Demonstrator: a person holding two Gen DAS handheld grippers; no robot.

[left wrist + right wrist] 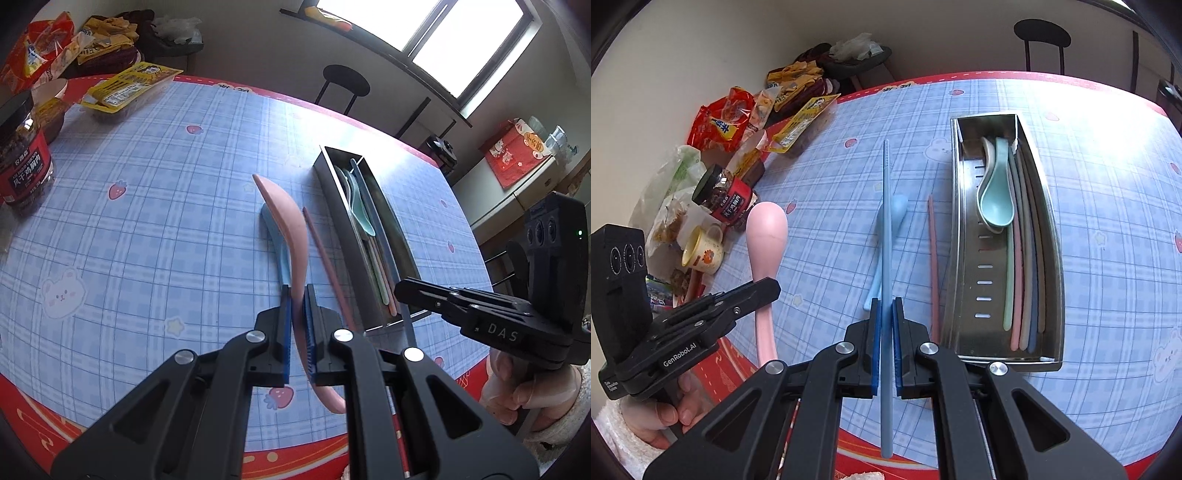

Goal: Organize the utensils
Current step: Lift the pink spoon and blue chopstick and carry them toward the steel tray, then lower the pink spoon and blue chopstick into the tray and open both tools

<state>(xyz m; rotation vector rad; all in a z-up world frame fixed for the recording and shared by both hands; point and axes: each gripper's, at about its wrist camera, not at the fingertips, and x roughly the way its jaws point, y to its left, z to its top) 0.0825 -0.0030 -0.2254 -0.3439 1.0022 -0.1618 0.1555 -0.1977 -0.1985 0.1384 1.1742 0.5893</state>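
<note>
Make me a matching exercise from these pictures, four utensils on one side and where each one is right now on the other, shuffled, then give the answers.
Things:
1. pink spoon
2. blue chopstick
3. light blue spoon
4. teal spoon

Places:
A. lying in the metal tray
B. clamped in the right claw
C. lying on the tablecloth beside the tray
D. clamped in the left claw

Pairs: 1-D, 2-B, 3-C, 4-A

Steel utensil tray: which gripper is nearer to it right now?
Right. The right gripper, shut on a blue chopstick, hovers just beside the steel utensil tray. The left gripper, holding the pink spoon, sits farther off.
</note>
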